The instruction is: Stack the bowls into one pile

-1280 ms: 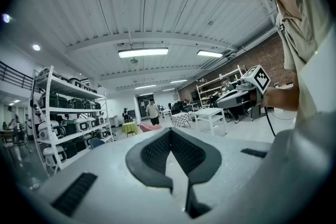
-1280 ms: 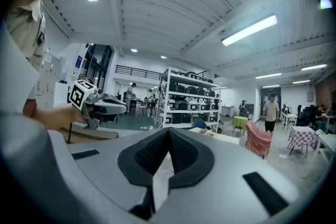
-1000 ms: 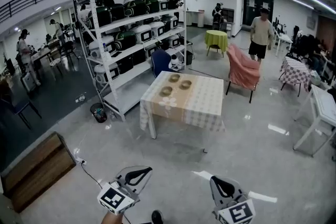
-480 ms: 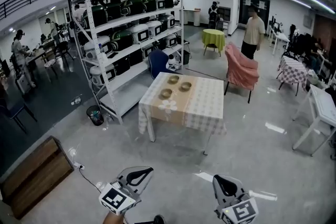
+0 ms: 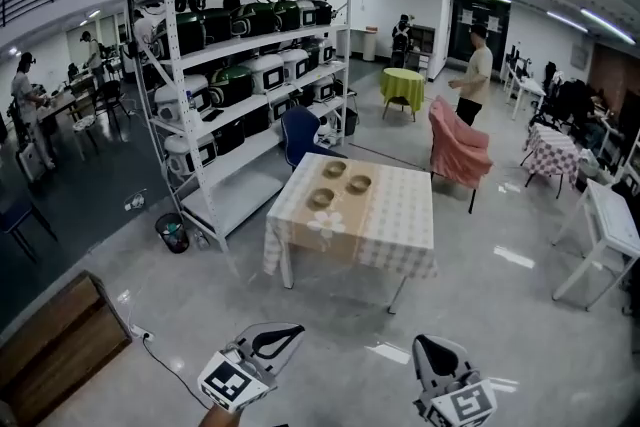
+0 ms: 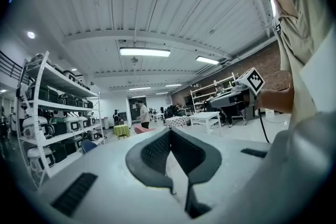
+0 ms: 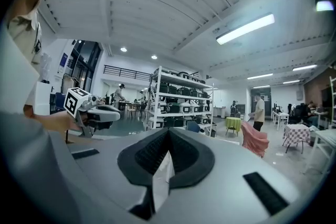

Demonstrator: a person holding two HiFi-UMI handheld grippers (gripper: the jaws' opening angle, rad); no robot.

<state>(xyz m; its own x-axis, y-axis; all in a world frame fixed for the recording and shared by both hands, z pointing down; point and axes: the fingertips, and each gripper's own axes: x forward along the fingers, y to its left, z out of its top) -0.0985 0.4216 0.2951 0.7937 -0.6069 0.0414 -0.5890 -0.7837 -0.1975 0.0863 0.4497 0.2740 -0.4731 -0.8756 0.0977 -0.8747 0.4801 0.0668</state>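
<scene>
The tall white shelving rack [image 5: 240, 85], loaded with rice cookers, is filling the upper left of the head view. Just to its right, mid-frame, the table [image 5: 395, 225] under a checked cloth is standing on the glossy floor. A chair draped in pink [image 5: 460, 150] is sitting beyond the table's far right corner.

Down at the bottom edge, well apart from the table, the person is holding both tools low. The left gripper [image 5: 280, 337] is pointing up and to the right, and its own view is showing the jaws pressed together at the tips [image 6: 169, 131], nothing between them. The right gripper [image 5: 432, 353] is showing the same: jaws closed tip to tip [image 7: 168, 131], empty.

The three bowls are lying unstacked on the table's far left part: one at the back [image 5: 334, 169], one right of it [image 5: 359, 183], one nearer [image 5: 321, 199], close together but apart.
</scene>
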